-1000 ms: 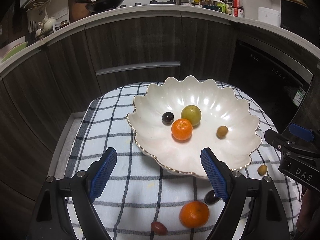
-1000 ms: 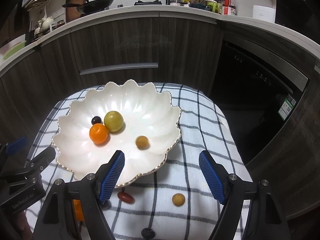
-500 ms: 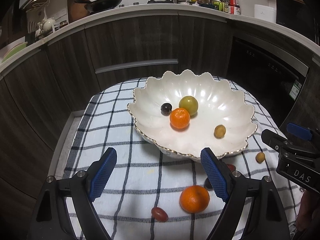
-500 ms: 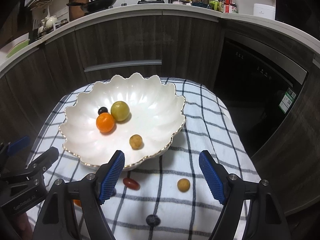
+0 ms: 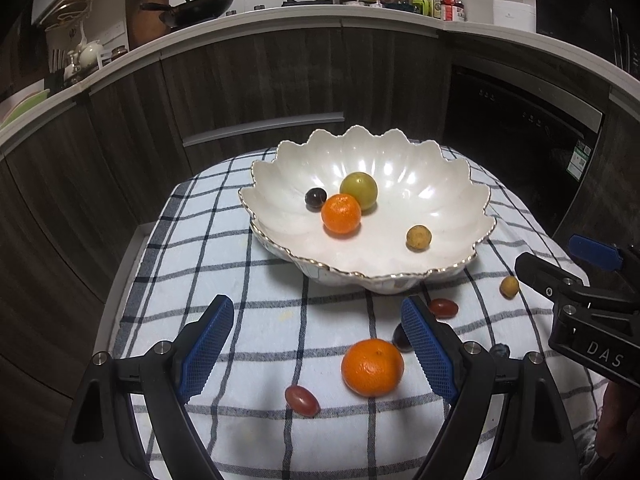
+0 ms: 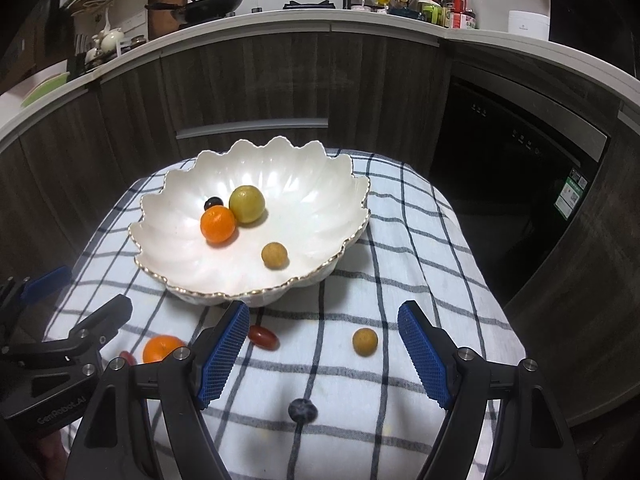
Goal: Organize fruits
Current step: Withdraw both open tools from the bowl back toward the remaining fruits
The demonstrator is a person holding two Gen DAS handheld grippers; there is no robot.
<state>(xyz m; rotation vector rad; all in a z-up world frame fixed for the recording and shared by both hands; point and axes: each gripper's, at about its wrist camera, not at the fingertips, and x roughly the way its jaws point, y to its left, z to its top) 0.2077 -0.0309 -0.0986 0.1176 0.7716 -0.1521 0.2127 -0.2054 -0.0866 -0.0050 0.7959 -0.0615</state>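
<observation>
Pick-up step: both tools, left tool (image 5: 318,344) and right tool (image 6: 324,350), spread empty; next, left closes on loose mandarin (image 5: 372,367) near table's near edge, for bowl (image 5: 460,200).

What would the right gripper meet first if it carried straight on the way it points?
Probably the checked cloth, near the small tan fruit lying between the open right gripper fingers; depth is uncertain.

1. Bare checked cloth (image 5: 224,280) left of the scalloped bowl (image 5: 440,184) offers open passage.
2. Loose tangerine (image 5: 372,367), grapes and small fruits crowd the cloth before the bowl.
</observation>
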